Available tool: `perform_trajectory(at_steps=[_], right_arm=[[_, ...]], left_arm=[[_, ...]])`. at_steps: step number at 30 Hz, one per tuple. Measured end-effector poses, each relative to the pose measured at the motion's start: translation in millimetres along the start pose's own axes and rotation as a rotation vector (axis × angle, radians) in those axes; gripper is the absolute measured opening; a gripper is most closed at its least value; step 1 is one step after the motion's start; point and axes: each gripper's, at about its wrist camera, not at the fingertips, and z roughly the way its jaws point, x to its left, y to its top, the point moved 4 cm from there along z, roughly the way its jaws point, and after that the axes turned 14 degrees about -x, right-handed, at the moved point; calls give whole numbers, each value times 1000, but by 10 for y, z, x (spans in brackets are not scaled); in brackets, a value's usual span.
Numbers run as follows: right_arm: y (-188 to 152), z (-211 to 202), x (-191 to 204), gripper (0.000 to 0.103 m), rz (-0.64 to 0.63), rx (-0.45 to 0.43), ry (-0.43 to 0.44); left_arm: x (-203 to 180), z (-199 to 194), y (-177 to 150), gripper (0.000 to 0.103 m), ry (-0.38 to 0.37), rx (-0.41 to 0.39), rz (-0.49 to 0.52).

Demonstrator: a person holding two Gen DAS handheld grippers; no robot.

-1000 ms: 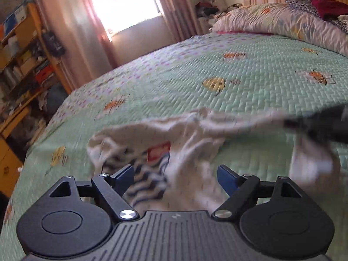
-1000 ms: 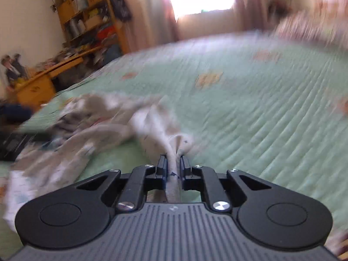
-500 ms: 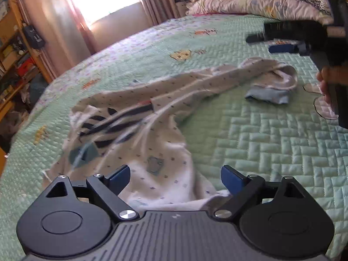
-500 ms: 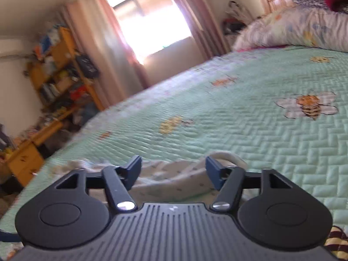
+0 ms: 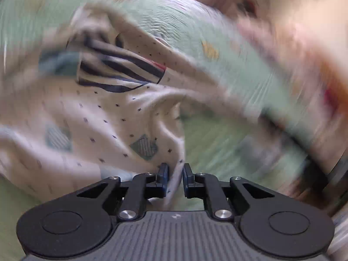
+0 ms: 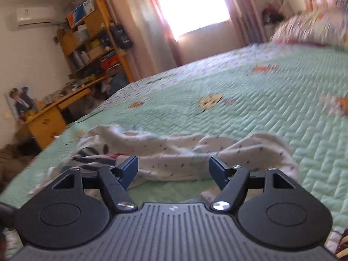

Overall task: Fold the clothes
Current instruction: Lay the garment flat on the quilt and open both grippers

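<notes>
A soft white cotton-like garment [image 5: 104, 117], printed with small dark specks and navy stripes, lies rumpled on a matt green quilted bedspread [image 6: 271, 113] stitched in herringbone. The left gripper [image 5: 174, 174] shows matt black plastic and shiny metal screws; a shelf [image 6: 93, 41] looks like varnished orange wood.

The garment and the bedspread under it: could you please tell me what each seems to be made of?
Garment: likely soft cotton knit, matt white with tiny dark specks and navy stripes; it drapes and bunches in limp folds. Bedspread: seemingly quilted cotton or polyester, matt pale green, with stitched zigzag ridges and printed or sewn bee motifs.
</notes>
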Motion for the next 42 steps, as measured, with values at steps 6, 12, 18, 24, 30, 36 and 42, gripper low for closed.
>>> perform_trajectory(at_steps=[6,12,18,24,30,36,42], right_arm=[[163,-98,-471,73,130,-99,-131],[43,38,-355,74,155,-26,-8],[-60,120,-209,74,123,15,18],[-118,140,-269,76,110,43,-2],[-80,114,-317,76,128,29,-19],[-41,56,-522,76,235,-7,-71],[-74,29,-694,76,300,-15,-132]], left_arm=[[-1000,-160,-1,13,-345,19,121],[-1034,-519,-198,102,-6,-156,578],[-715,-310,-616,102,240,-96,917],[-333,54,-667,47,295,-4,935],[-232,-122,-132,10,191,-5,557],[-840,-323,49,16,-128,10,364],[-1089,-233,-674,79,-109,147,608]])
